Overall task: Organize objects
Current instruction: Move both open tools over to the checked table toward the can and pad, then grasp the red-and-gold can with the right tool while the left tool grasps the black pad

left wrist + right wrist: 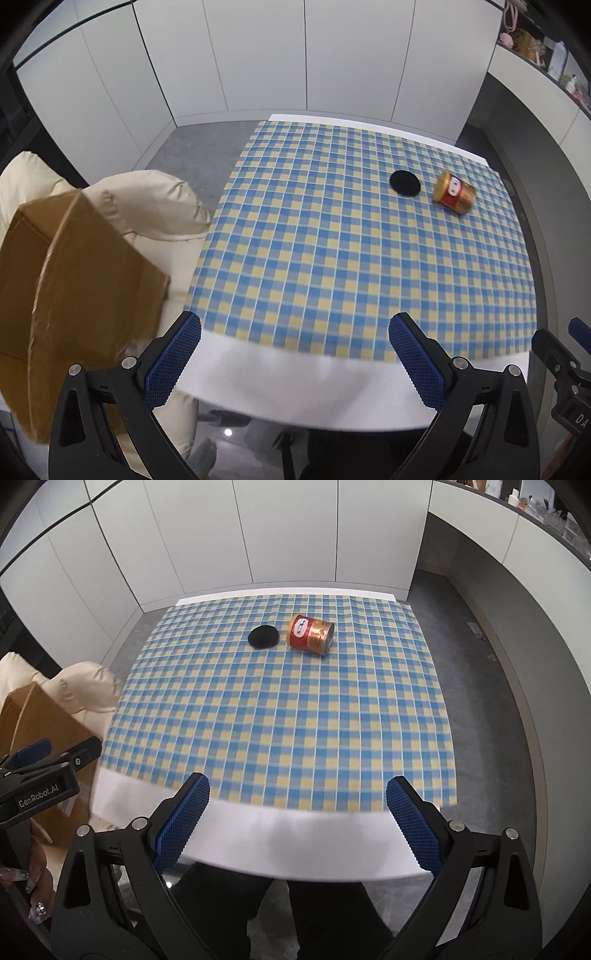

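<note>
A: Left wrist view?
B: The left gripper (294,332) has its jaws spread wide with nothing between them, over the near edge of the blue-and-yellow checked counter (332,258). A gold-and-red round tin (455,192) lies on its side far across, just beside a flat black disc (404,183). A brown cardboard box (74,295) sits left.
A: Right wrist view?
B: The right gripper (297,795) is likewise wide apart and empty; the tin (311,634) and disc (263,636) are well beyond it.

The left tongs (37,755) body carries the white marking "GenRobot.AI". In the left wrist view, the right tongs (570,365) body shows the letters "DA", cut off. The can (311,633) label print is illegible
</note>
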